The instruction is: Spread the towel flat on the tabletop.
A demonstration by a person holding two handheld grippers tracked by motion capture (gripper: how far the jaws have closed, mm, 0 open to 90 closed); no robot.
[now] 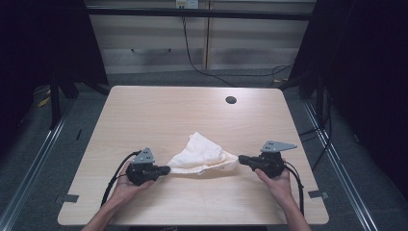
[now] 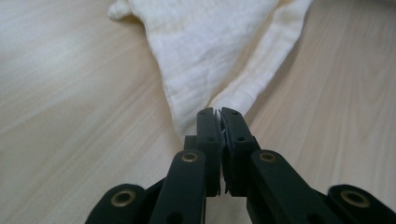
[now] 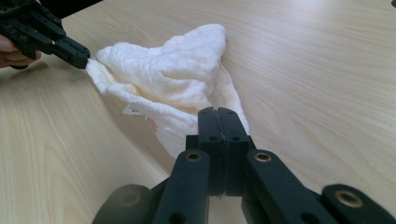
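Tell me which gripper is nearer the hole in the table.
Right. The right gripper grips the cloth at its right end, below and slightly right of the hole. The left gripper grips the cloth's left end, farther left and nearer the person.

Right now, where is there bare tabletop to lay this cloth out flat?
The widest bare patch of the table lies beyond the cloth, toward the round hole. A narrower strip runs along the near edge. It's crowded between the left gripper and right gripper, both clamped on the cloth.
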